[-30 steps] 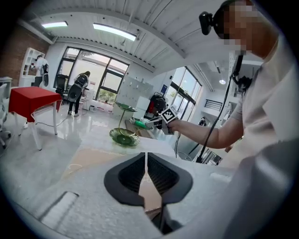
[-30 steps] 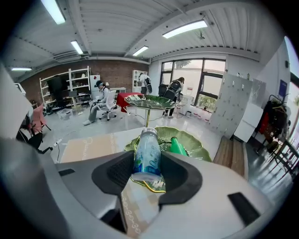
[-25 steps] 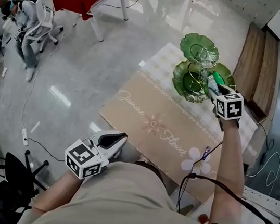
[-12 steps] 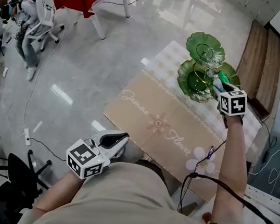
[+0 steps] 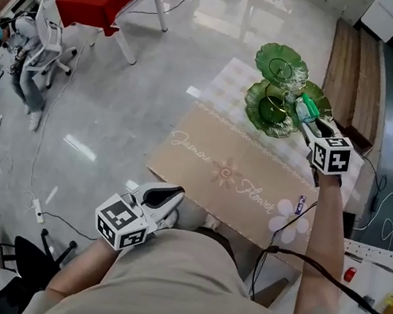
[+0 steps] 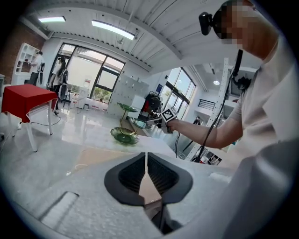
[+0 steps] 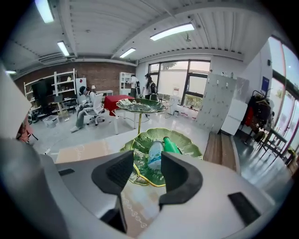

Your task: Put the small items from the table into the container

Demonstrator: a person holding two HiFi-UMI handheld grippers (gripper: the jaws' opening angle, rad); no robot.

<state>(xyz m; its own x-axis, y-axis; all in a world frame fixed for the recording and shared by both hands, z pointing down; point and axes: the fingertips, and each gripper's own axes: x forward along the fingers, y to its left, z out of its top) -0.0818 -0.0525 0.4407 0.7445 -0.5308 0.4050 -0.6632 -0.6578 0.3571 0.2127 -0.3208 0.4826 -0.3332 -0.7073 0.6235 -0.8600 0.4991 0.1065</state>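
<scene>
The fingers (image 7: pixel 122 172) of the right gripper (image 7: pixel 147 163) were seen spread wide apart, and nothing was gripped between them. Through the gap a green bottle (image 7: pixel 155 155) with a pale label could be seen lying on its side in a leaf-shaped green dish (image 7: pixel 189 148), just beyond the fingertips and apart from them. That dish was carried low on a tiered green stand, whose upper dish (image 7: pixel 140 105) was raised on a thin gold stem above it.

In the head view the right gripper (image 5: pixel 311 125) was held out over the far right corner of the tabletop, with the bottle (image 5: pixel 307 108) lying just ahead of it in the lower dish (image 5: pixel 324 100). The stand was placed at the far edge of the tabletop, and its top dish (image 5: pixel 282 61) was seen farthest out. A brown tablecloth (image 5: pixel 213 148) printed with script and flowers was spread over the tabletop. A small dark item (image 5: pixel 300 204) was left on the cloth near the right edge, beside a white printed flower and well apart from the stand.

The fingers (image 6: pixel 133 173) of the left gripper (image 6: pixel 146 161) were pressed together along their length, and nothing was held in them. That gripper (image 5: pixel 173 193) was kept off the near left corner of the tabletop, close to the person's body.
</scene>
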